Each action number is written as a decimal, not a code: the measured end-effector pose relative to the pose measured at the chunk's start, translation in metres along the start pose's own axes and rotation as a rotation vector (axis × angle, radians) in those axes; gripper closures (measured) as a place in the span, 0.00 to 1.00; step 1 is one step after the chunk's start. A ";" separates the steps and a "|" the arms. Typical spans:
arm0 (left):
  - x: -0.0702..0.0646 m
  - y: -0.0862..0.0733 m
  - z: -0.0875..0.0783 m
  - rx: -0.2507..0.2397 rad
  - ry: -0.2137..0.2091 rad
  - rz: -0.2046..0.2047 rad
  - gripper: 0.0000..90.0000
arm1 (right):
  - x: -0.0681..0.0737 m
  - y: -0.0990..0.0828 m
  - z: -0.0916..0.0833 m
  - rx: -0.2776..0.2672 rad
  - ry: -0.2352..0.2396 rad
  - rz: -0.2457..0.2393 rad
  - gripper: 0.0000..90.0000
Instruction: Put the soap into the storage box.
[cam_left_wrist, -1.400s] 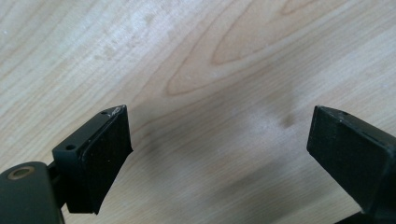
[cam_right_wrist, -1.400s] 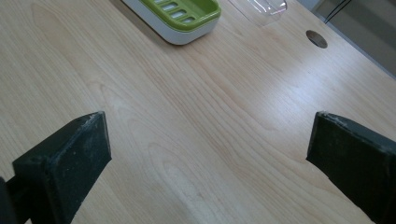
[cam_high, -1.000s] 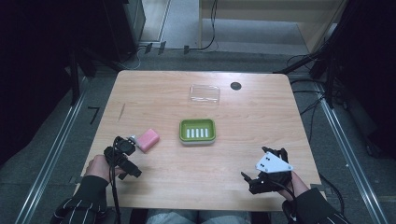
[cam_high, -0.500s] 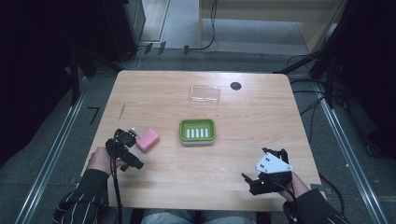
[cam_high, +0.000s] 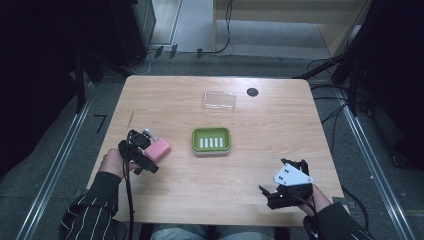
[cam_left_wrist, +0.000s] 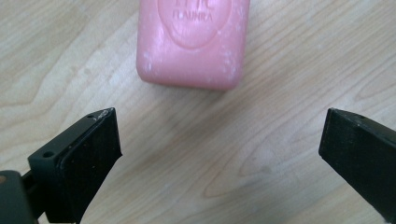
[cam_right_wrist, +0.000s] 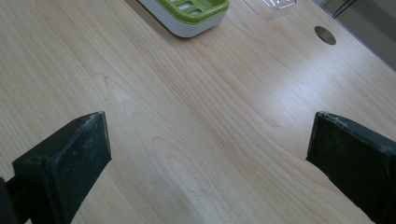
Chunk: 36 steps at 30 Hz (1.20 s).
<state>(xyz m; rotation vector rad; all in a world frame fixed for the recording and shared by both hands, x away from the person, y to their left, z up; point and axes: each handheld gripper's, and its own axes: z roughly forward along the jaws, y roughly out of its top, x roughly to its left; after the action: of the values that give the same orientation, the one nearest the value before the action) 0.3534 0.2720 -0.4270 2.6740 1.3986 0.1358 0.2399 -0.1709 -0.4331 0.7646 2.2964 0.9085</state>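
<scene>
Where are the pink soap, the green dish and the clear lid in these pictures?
pink soap (cam_left_wrist: 192, 42), left gripper view, its embossed top face
green dish (cam_high: 211, 131), high view, its far rim
clear lid (cam_high: 219, 100), high view, middle of its flat top

One soap bar (cam_high: 158, 149), one soap dish (cam_high: 211, 140), one lid (cam_high: 219, 100)

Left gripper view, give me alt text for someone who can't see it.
A pink soap bar lies flat on a wooden table, just ahead of the open left claw. Its two black jaws stand wide apart, not touching the soap.
</scene>
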 end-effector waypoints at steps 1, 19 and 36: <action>0.000 0.001 0.000 0.001 -0.003 -0.001 0.00 | 0.000 0.000 0.000 0.001 -0.001 0.001 0.00; 0.005 0.029 0.009 0.016 -0.019 0.035 0.00 | 0.000 -0.002 -0.002 0.006 -0.011 0.007 0.00; 0.011 0.052 0.023 0.067 -0.004 0.056 0.06 | 0.000 -0.002 -0.002 0.004 -0.013 0.005 0.00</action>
<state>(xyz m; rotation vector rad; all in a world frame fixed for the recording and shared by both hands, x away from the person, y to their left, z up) 0.4045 0.2500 -0.4420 2.7674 1.3504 0.0904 0.2374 -0.1733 -0.4335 0.7761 2.2866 0.8988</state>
